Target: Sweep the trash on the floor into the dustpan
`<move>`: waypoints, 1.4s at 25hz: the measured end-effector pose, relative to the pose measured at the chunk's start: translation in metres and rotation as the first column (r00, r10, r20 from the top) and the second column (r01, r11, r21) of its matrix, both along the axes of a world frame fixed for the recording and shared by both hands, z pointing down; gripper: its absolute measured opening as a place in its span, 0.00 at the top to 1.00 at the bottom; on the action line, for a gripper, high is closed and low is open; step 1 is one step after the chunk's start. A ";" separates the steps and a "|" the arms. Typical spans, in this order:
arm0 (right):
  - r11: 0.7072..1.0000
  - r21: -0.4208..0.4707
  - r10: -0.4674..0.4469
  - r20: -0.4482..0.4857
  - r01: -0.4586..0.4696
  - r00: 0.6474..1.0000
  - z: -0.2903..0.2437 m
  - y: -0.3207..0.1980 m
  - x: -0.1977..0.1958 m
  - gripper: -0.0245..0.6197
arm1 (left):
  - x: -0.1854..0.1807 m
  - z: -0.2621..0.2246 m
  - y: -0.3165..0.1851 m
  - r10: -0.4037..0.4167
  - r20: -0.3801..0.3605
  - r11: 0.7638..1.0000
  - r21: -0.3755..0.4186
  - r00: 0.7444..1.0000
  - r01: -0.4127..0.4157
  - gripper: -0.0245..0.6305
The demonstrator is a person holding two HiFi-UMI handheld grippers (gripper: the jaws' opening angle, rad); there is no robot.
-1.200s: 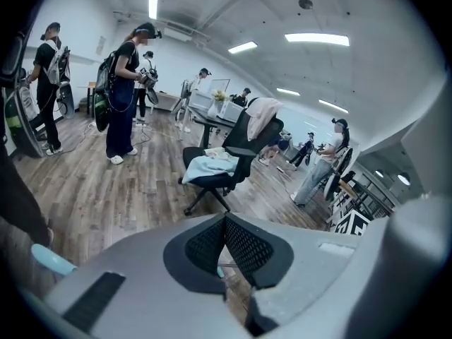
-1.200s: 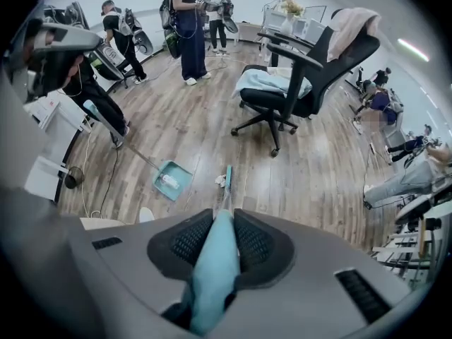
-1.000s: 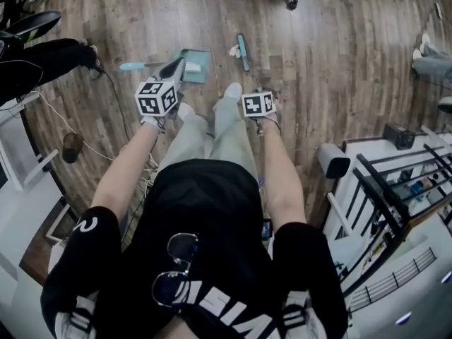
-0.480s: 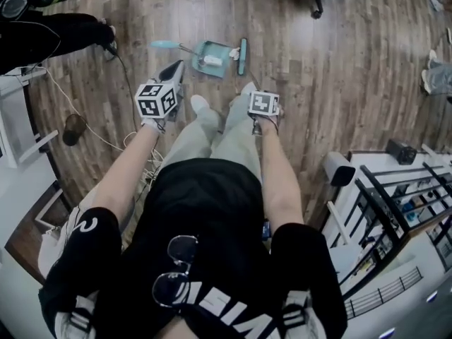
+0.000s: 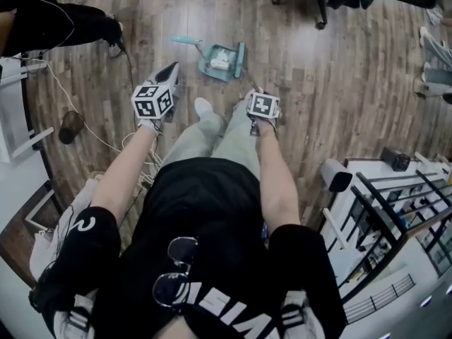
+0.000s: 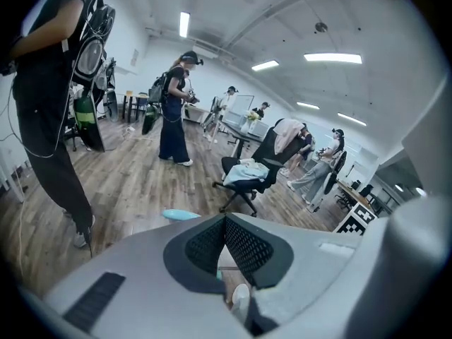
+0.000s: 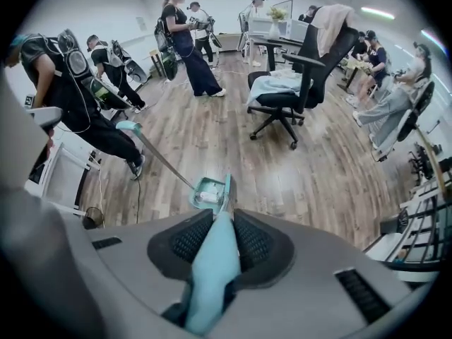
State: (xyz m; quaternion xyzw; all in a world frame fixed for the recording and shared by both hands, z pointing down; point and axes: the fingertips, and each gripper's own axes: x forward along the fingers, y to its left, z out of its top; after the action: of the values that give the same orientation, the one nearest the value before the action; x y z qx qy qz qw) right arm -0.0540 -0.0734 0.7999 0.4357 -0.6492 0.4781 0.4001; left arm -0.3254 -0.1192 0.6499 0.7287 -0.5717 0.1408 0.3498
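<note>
Trash (image 5: pixel 222 59), one white crumpled piece, sits inside the teal dustpan (image 5: pixel 208 69) on the wood floor (image 5: pixel 318 83). Broom head (image 5: pixel 242 56) stands right against the pan's right edge. Right gripper (image 7: pixel 219 221) has its fingers clamped on the teal broom handle (image 7: pixel 208 274), which runs straight down to the head. Left gripper (image 6: pixel 226 221) is empty, with its fingers pinched together at the tips and nothing between them. It hangs near the pan but apart from both it and the dustpan handle (image 7: pixel 162 159), which slants off to the left. Sweep looks basically done, and no other trash shows on the floor nearby. Main risk is that the pan is unheld, so any further broom push likely shoves it away, or tilts it and dumps the piece back out. Broom is held by one gripper only on a long handle, so head control looks weak and the handle could twist in the fingers. Left fingers would need to open before taking the dustpan handle; coming in closed would just knock it aside.
</note>
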 end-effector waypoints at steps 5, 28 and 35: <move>0.999 0.042 0.009 -0.306 0.004 0.952 -0.036 0.007 0.065 0.83 | -0.005 -0.012 0.006 0.024 -0.025 0.999 0.038 0.999 -0.023 0.96; 0.900 0.420 0.139 -0.029 -0.114 0.990 -0.221 0.024 0.189 0.83 | 0.131 -0.113 0.053 0.023 0.000 0.980 0.200 1.000 -0.022 0.96; 0.875 0.470 0.145 -0.022 -0.118 0.989 -0.240 0.036 0.236 0.83 | 0.183 -0.132 0.071 0.030 0.011 0.972 0.234 0.999 -0.032 0.96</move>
State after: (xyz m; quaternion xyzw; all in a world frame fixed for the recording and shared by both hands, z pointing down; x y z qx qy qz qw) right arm 0.1824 -0.0373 0.5595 0.5754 -0.7027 0.3212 0.2682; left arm -0.1422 -0.0481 0.5177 0.7732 -0.5740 0.0807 0.2573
